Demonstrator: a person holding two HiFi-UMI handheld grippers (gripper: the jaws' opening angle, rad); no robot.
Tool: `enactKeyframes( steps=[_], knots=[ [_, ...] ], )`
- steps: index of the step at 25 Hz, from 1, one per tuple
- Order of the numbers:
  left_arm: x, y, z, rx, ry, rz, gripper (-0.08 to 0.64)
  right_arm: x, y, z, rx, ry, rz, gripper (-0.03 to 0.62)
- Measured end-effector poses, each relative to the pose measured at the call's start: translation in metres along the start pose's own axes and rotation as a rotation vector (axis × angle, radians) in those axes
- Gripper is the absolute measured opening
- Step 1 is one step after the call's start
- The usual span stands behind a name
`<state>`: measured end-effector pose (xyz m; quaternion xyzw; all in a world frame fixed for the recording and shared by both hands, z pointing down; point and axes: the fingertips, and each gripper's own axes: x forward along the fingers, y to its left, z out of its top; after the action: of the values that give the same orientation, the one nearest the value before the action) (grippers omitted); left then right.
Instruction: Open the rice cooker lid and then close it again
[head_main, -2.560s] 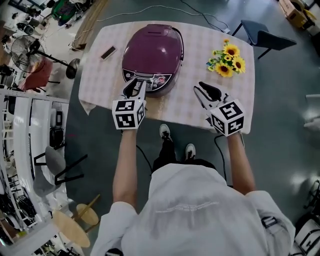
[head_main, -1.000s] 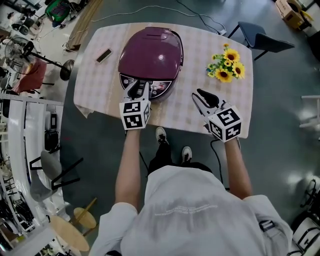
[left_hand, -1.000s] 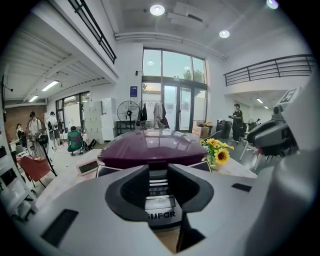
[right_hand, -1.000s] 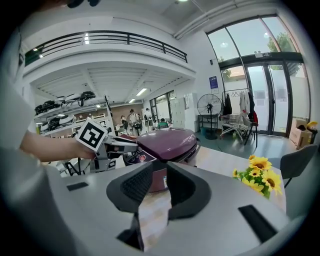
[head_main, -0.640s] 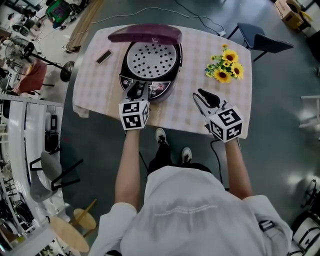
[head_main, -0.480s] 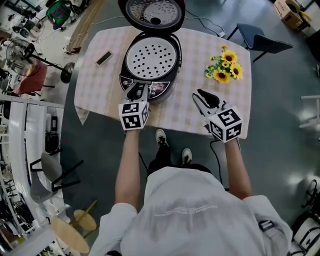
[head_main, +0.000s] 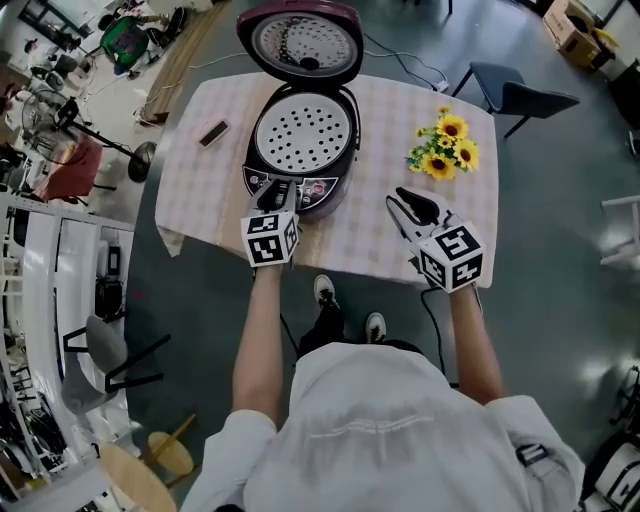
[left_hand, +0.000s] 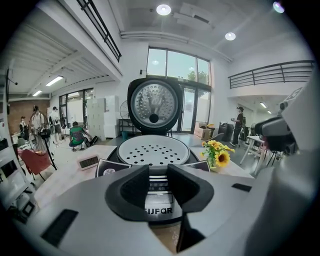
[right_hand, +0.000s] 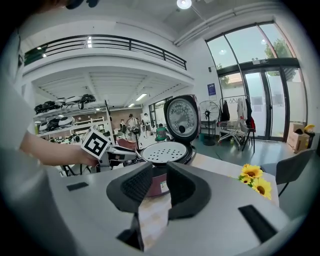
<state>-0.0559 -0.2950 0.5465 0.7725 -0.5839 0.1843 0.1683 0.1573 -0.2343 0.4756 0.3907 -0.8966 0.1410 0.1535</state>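
Note:
The purple rice cooker (head_main: 300, 140) stands on the checked table (head_main: 392, 115) with its lid (head_main: 300, 38) raised upright at the back. Its perforated inner plate (left_hand: 152, 150) is bare. My left gripper (head_main: 277, 192) is at the cooker's front control panel (left_hand: 159, 197), and its jaws stand apart with nothing between them. To the right, my right gripper (head_main: 405, 205) hovers over the tablecloth, away from the cooker (right_hand: 162, 150). A narrow gap between its jaws holds nothing. The raised lid also appears in the right gripper view (right_hand: 182, 117).
A bunch of sunflowers (head_main: 442, 152) lies on the table right of the cooker. A small dark device (head_main: 213, 133) sits at the table's left. A chair (head_main: 520, 90) stands beyond the far right corner, and a cable runs off behind the cooker.
The lid, closed a second ago, has swung up and now stands fully open at the back. Both grippers have stayed about where they were.

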Motion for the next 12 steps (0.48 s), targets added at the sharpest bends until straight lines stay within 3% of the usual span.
enactKeyframes(
  steps=[4, 8, 12],
  knots=[
    [0.002, 0.001, -0.001, -0.007, 0.018, -0.006, 0.129, -0.007, 0.000, 0.010, -0.017, -0.024, 0.000, 0.104],
    [-0.004, -0.005, 0.001, 0.046, 0.049, -0.052, 0.129, -0.017, -0.001, 0.025, -0.049, -0.056, 0.000, 0.104],
    [-0.035, -0.010, 0.028, 0.046, -0.087, -0.054, 0.112, -0.031, -0.007, 0.045, -0.087, -0.097, -0.018, 0.103]
  ],
)
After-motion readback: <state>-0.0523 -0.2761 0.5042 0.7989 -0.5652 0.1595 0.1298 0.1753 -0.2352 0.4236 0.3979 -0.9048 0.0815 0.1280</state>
